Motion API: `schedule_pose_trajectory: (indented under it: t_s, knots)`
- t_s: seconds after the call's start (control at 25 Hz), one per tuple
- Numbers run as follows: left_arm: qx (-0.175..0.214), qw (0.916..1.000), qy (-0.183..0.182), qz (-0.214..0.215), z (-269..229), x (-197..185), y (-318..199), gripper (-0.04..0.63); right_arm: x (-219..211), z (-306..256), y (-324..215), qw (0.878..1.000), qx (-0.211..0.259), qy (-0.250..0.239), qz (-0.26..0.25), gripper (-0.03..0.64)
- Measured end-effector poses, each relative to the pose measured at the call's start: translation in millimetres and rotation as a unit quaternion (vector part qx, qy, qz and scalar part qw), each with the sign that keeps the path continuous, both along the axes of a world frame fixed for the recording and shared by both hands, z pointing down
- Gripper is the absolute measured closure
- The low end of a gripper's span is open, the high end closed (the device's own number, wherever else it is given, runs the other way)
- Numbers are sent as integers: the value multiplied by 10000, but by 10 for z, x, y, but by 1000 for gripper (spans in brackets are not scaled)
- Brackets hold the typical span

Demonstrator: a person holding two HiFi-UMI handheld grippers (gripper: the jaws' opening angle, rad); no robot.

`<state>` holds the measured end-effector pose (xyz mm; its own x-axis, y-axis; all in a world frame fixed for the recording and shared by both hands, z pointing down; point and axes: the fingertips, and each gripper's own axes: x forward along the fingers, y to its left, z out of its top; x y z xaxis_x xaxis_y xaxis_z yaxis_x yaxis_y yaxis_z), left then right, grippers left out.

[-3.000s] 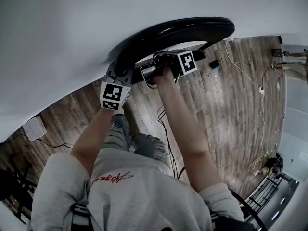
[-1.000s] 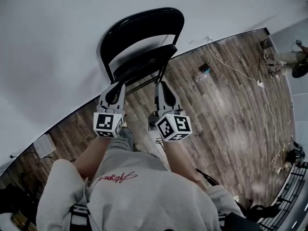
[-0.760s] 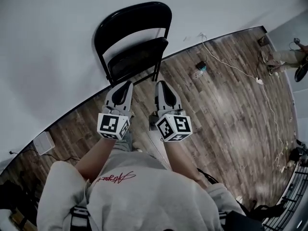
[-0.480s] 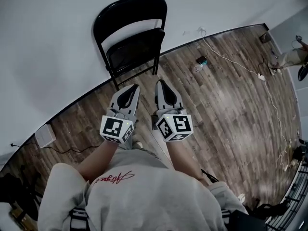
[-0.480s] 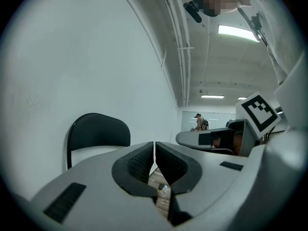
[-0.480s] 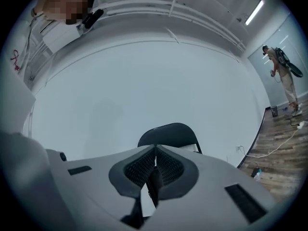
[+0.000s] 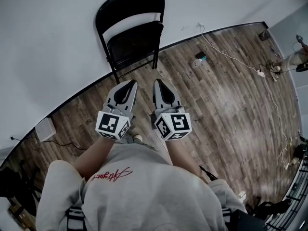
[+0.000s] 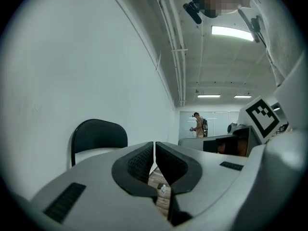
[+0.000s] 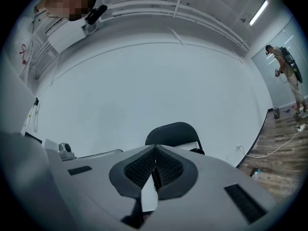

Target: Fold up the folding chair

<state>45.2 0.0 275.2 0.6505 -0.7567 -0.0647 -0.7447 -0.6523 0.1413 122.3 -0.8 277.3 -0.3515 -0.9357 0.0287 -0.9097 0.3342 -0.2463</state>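
Two grippers point toward the top of the frame in the head view, side by side just below centre: the left gripper (image 7: 130, 83) and the right gripper (image 7: 157, 83). Each has a marker cube at the near end, against the person's grey sweatshirt (image 7: 144, 186).

In the left gripper view, the left gripper (image 8: 154, 144) has its dark ribbed pads pressed together with nothing between them. The right gripper (image 9: 155, 151) is the same in its own view, with the jaws closed tip to tip and empty.

The black chair (image 7: 134, 44) stands in the upper left of the head view. Its seat appears to lie flat against its frame, its back is against the white wall (image 7: 48, 57), and its legs meet the floor (image 7: 216, 109) at the skirting. A strip of bare planks lies between the chair and both grippers, and neither touches it. The chair (image 8: 98, 134) shows left of centre past the left jaws. The chair (image 9: 174, 134) sits just above the right jaws.

A white cable (image 7: 226, 52) trails across the floor at upper right, and a white box (image 7: 45, 129) sits by the wall at left. A distant person (image 9: 286, 76) stands at the right edge of the right gripper view.
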Motion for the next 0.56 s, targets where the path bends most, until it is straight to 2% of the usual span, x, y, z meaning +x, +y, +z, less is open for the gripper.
schedule_pose_trajectory:
  t_s: [0.56]
  knots:
    - [-34, 9997, 62, -239, 1, -252, 227, 568, -214, 16, 294, 9999, 37, -134, -92, 600]
